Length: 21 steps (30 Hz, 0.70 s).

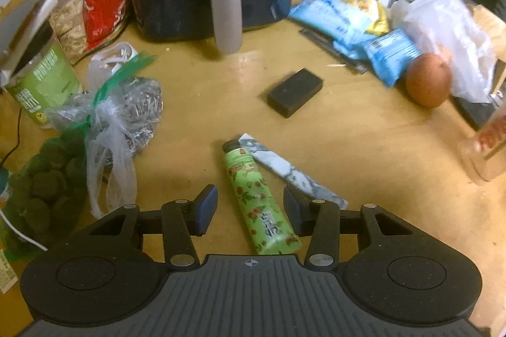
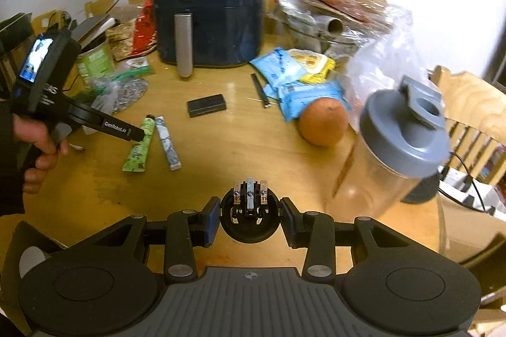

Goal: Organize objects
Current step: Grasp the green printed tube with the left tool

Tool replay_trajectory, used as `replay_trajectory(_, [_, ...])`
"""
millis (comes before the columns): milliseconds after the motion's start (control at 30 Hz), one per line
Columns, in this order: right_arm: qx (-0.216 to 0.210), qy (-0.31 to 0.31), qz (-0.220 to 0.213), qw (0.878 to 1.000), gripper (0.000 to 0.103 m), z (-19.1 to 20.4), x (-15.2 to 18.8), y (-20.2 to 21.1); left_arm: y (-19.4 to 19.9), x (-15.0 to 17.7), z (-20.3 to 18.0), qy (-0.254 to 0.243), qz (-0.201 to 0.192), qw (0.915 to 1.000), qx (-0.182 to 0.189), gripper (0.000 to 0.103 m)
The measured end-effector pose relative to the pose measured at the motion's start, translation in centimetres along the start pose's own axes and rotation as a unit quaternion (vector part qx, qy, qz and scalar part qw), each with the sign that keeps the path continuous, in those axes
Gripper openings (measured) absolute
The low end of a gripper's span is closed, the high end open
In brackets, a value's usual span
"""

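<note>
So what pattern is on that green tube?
The green tube carries small red strawberries and leaves, clearest in the left wrist view.

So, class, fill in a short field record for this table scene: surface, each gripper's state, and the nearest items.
surface: wooden table
left gripper: open, jaws either side of green tube
right gripper: shut on round black part
beside tube: marbled white tube
centre: black block
back: dark blue air fryer
right side: orange, shaker bottle

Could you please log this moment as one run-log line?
left gripper: open over green tube | right gripper: shut on black plug | table: cluttered
</note>
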State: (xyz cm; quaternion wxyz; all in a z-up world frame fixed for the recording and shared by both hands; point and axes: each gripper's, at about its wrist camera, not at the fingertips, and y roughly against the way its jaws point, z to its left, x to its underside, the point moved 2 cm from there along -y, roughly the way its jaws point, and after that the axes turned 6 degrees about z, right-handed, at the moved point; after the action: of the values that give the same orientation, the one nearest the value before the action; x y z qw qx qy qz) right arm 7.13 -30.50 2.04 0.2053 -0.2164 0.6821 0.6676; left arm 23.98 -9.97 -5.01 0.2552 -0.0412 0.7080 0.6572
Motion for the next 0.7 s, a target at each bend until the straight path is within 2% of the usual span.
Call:
replay_trajectory(300, [0.020, -0.027, 0.001, 0.999, 0.043, -1.6, 0.8, 0.7, -3.0, -0.8, 0.4, 0.009, 0.020, 0.9998, 0.001, 0.044])
replay_trajectory(467, [0.022, -0.032, 0.002, 0.999, 0.043, -1.8, 0.8, 0.8, -3.3, -0.6, -0.1, -0.014, 0.018, 0.9996, -0.016, 0.028])
replay_trajectory(700, [0.013, -0.029, 0.001, 1.000, 0.043, -1.4, 0.8, 0.6, -2.9, -0.1, 1.0, -0.008, 0.032, 0.9991, -0.025, 0.027])
